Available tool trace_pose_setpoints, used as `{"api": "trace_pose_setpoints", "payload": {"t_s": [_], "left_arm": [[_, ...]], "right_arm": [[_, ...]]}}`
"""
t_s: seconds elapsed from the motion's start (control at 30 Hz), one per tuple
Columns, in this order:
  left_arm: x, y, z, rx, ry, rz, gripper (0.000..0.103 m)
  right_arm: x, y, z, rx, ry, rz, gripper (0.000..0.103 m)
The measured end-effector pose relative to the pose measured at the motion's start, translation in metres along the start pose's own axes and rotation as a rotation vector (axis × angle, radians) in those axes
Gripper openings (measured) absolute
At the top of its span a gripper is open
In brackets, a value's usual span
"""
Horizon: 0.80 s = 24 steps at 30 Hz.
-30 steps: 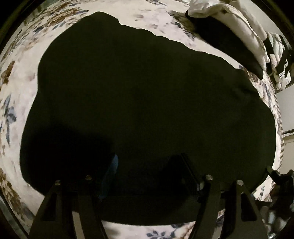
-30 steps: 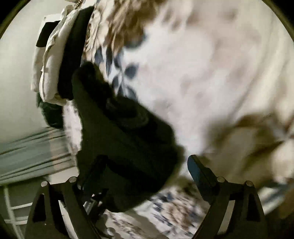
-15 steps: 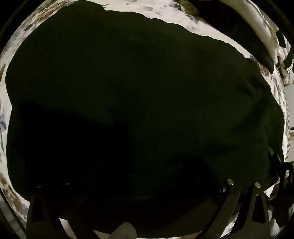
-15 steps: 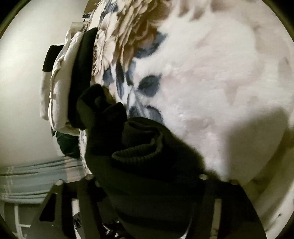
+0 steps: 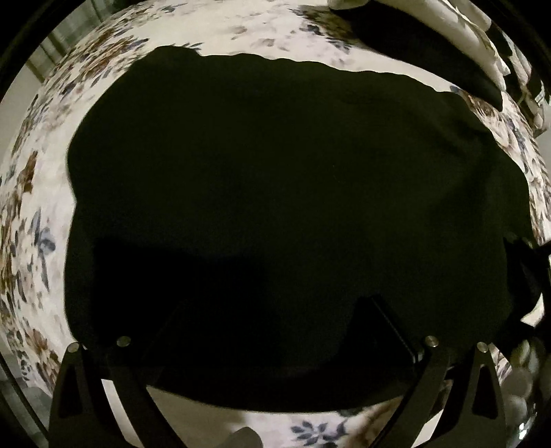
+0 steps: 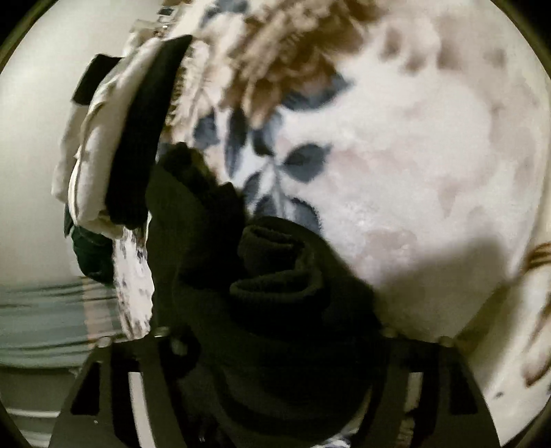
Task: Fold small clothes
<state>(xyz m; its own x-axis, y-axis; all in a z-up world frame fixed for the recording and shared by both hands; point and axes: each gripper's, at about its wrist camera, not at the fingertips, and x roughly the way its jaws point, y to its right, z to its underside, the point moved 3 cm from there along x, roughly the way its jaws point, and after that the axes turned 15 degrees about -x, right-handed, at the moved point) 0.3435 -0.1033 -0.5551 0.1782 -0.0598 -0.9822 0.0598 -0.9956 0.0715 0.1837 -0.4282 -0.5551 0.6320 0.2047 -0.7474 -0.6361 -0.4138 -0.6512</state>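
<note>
A black garment (image 5: 275,172) lies spread flat on a floral blanket (image 5: 241,31) and fills most of the left wrist view. My left gripper (image 5: 275,310) hangs over its near edge, pointing almost straight down, jaws wide open with nothing pinched. In the right wrist view one end of the black garment (image 6: 213,241) is bunched up, a ribbed cuff (image 6: 275,275) rolled on top. My right gripper (image 6: 275,337) straddles this bunch. Its jaws are opening and the cloth sits between the dark fingers (image 6: 162,341), draped over them.
A pile of folded clothes, black (image 5: 430,41) and white (image 5: 482,20), rests on the blanket's far right corner; in the right wrist view this pile (image 6: 137,138) is at the left. Beyond the blanket's edge is a striped floor (image 6: 41,303).
The left gripper's jaws spread wide, dipped close to the cloth, then drew back a little. The right gripper closed in around the bunched cloth, and its fingers have since parted again.
</note>
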Motion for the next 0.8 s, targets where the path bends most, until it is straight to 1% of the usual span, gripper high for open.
{"api": "trace_pose_setpoints", "payload": {"t_s": [0.07, 0.1, 0.13, 0.17, 0.23, 0.27, 0.3, 0.33, 0.4, 0.47, 0.5, 0.6, 0.8], "left_arm": [[-0.005, -0.004, 0.0, -0.01, -0.001, 0.011, 0.103], [-0.011, -0.008, 0.0, -0.022, -0.005, 0.004, 0.103], [-0.017, -0.012, -0.001, -0.033, -0.009, 0.003, 0.103], [-0.032, -0.017, -0.001, -0.054, -0.001, 0.027, 0.103], [-0.058, -0.023, -0.001, -0.066, 0.034, 0.049, 0.103], [-0.076, -0.026, 0.001, -0.059, 0.054, 0.049, 0.103], [-0.084, -0.032, 0.009, -0.056, 0.063, 0.05, 0.103], [-0.093, -0.028, 0.017, -0.056, 0.074, 0.055, 0.103], [-0.111, -0.038, 0.023, -0.052, 0.091, 0.058, 0.103], [-0.12, -0.04, 0.024, -0.048, 0.1, 0.062, 0.103], [-0.124, -0.045, 0.016, -0.047, 0.102, 0.062, 0.103], [-0.135, -0.053, 0.019, -0.042, 0.111, 0.061, 0.103], [-0.137, -0.064, 0.018, -0.057, 0.101, 0.062, 0.103]], "right_arm": [[0.003, 0.003, -0.001, 0.006, 0.003, -0.002, 0.078], [0.003, 0.003, -0.001, 0.012, 0.012, 0.001, 0.076], [0.002, 0.002, -0.001, 0.015, 0.02, 0.009, 0.068], [0.0, 0.0, 0.001, 0.005, 0.03, 0.022, 0.065], [-0.004, -0.004, 0.003, -0.018, 0.048, 0.037, 0.059], [-0.006, -0.007, 0.004, -0.035, 0.056, 0.046, 0.058], [-0.008, -0.01, 0.005, -0.048, 0.061, 0.059, 0.057], [-0.009, -0.011, 0.006, -0.056, 0.064, 0.068, 0.056], [-0.011, -0.015, 0.006, -0.068, 0.068, 0.087, 0.055], [-0.015, -0.02, 0.007, -0.083, 0.073, 0.106, 0.053], [-0.017, -0.023, 0.008, -0.094, 0.076, 0.121, 0.053], [-0.022, -0.03, 0.009, -0.117, 0.086, 0.148, 0.052], [-0.027, -0.039, 0.012, -0.157, 0.102, 0.196, 0.05]]}}
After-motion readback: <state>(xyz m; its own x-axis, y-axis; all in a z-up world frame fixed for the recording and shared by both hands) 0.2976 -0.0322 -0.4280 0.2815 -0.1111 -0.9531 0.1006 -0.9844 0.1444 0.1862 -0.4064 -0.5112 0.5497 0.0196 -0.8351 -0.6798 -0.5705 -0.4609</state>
